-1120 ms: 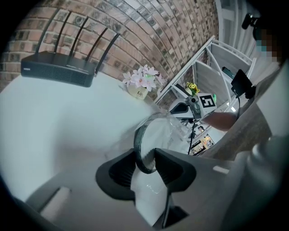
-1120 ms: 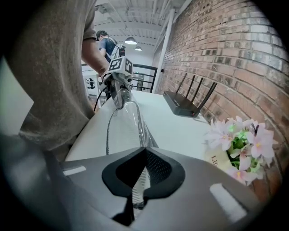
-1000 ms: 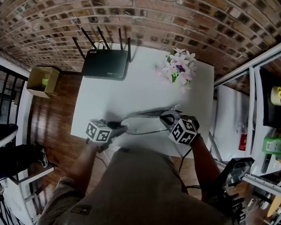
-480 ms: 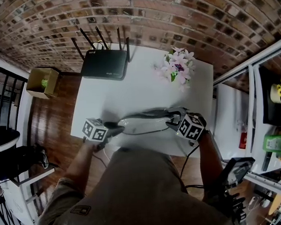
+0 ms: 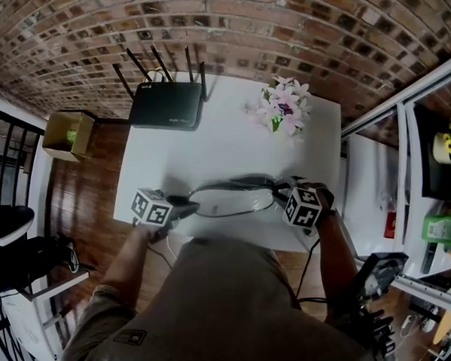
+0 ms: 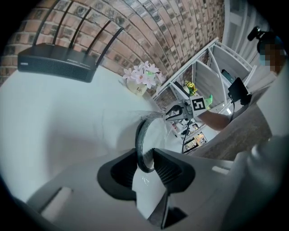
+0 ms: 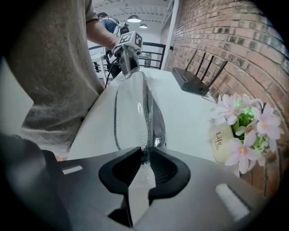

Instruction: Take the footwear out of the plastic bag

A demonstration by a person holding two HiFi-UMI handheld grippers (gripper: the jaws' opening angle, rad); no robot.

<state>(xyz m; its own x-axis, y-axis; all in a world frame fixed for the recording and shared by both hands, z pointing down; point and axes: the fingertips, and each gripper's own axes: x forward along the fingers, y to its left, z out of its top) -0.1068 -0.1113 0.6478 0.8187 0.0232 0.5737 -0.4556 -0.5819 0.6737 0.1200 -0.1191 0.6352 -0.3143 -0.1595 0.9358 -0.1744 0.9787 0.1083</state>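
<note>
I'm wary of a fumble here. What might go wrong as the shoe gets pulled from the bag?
1. The right gripper's fingers are closing on only a thin fold of the bag; the film may slip or tear under pull.
2. The left gripper pinches the shoe's narrow dark rim, possibly through plastic, so bag and shoe may move together.
3. Both lie on the near side of the table and might slide off.
</note>
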